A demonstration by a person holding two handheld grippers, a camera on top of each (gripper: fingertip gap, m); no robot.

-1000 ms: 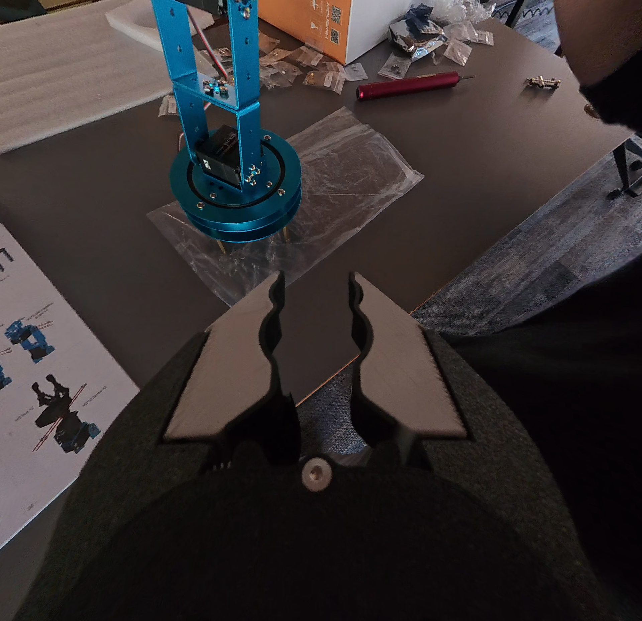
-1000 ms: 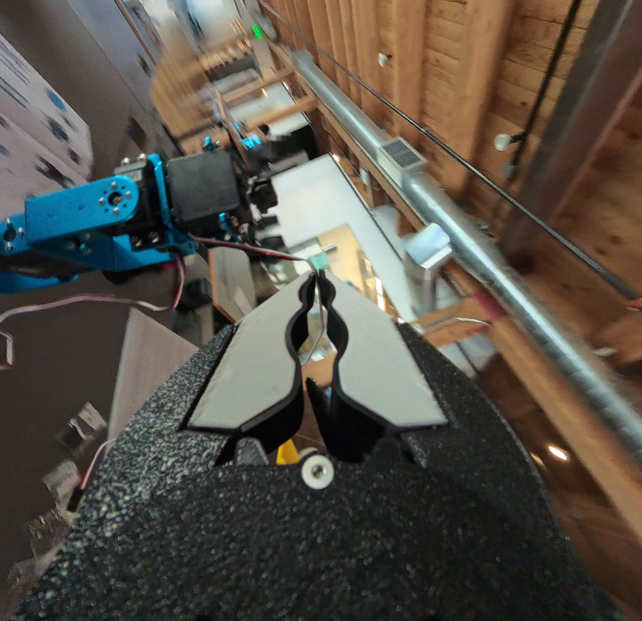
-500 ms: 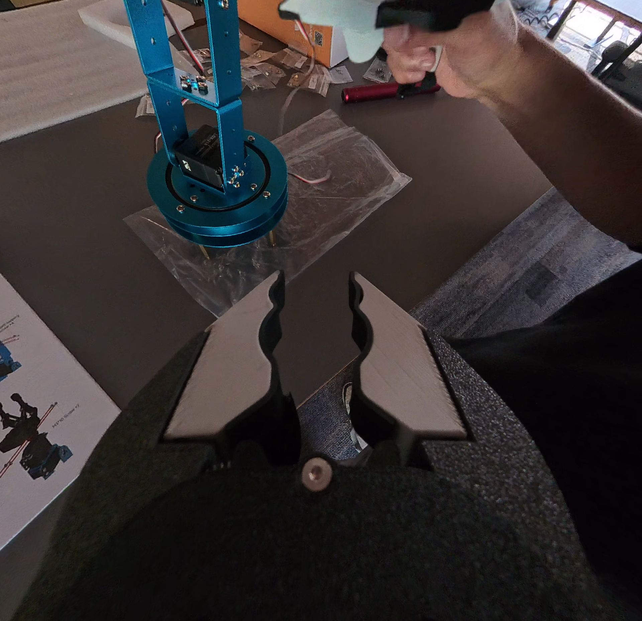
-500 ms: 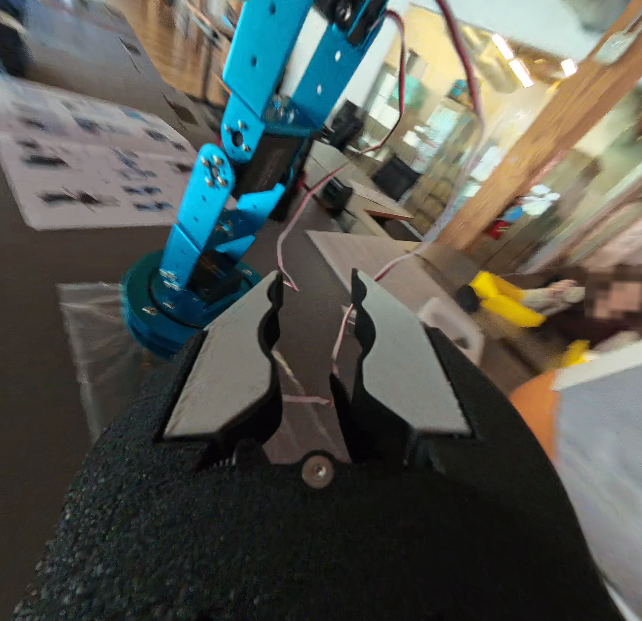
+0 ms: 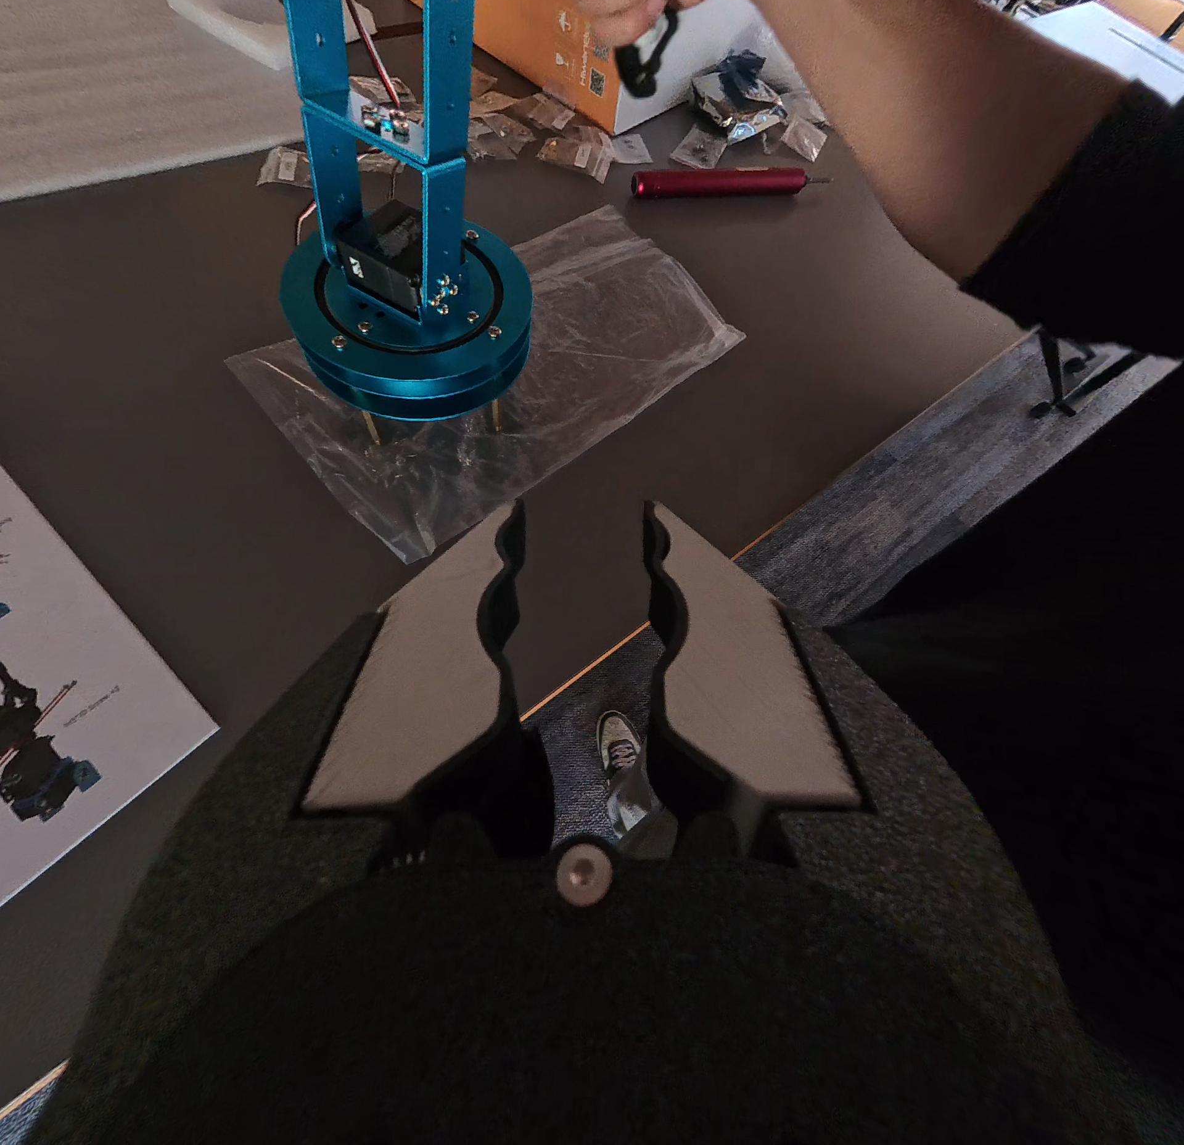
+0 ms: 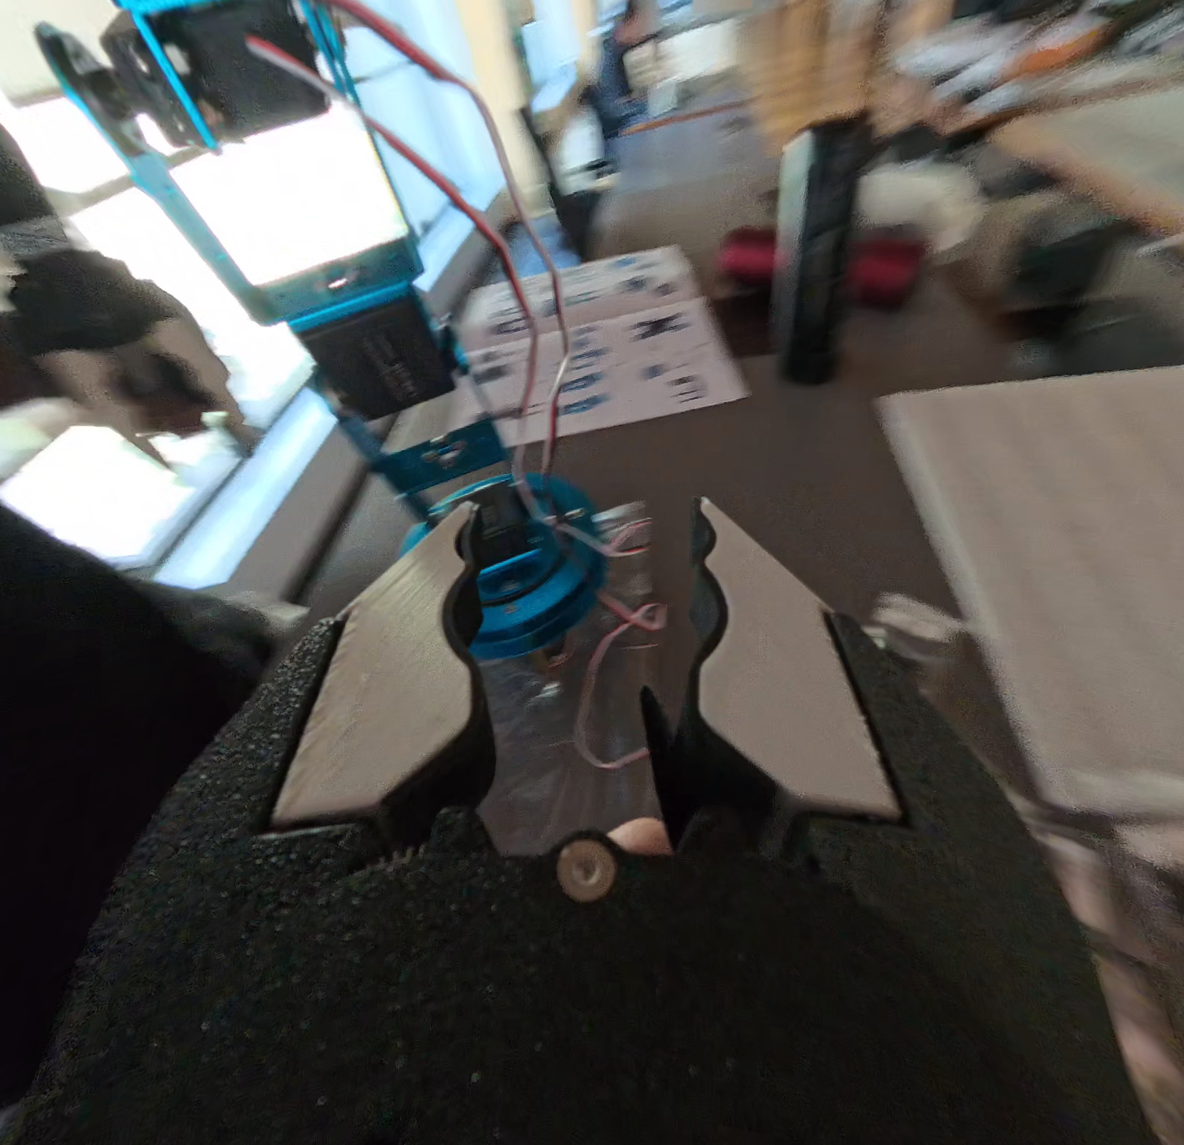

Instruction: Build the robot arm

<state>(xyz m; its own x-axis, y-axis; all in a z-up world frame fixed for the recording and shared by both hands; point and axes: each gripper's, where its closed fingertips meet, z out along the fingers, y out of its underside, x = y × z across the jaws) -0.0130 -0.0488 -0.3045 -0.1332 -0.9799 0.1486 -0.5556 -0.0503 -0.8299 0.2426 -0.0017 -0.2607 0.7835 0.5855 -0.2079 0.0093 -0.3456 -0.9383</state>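
Note:
A blue metal robot-arm kit (image 5: 410,294) stands on brass legs on a clear plastic bag (image 5: 576,345) on the dark table. It also shows in the blurred right wrist view (image 6: 532,576), with red and white servo wires (image 6: 544,320) hanging from its upper part. My left gripper (image 5: 580,512) is open and empty, near the table's front edge, short of the bag. My right gripper (image 6: 583,512) is open wide above the round base; the wires hang loose beyond and below its fingers, and nothing is gripped. A hand and arm (image 5: 865,76) hold the right gripper at the left wrist view's top right.
A red screwdriver (image 5: 717,182), small parts bags (image 5: 564,147) and an orange and white box (image 5: 564,38) lie at the back. An instruction sheet (image 5: 64,698) lies left; it also shows in the right wrist view (image 6: 608,345). A white foam sheet (image 6: 1051,570) is on the right. Some 25 cm of space lies between my two pairs of fingers.
My right gripper was shut on a wire, then opened wide and let it go, swinging round over the kit's base. My left gripper stayed open, almost still.

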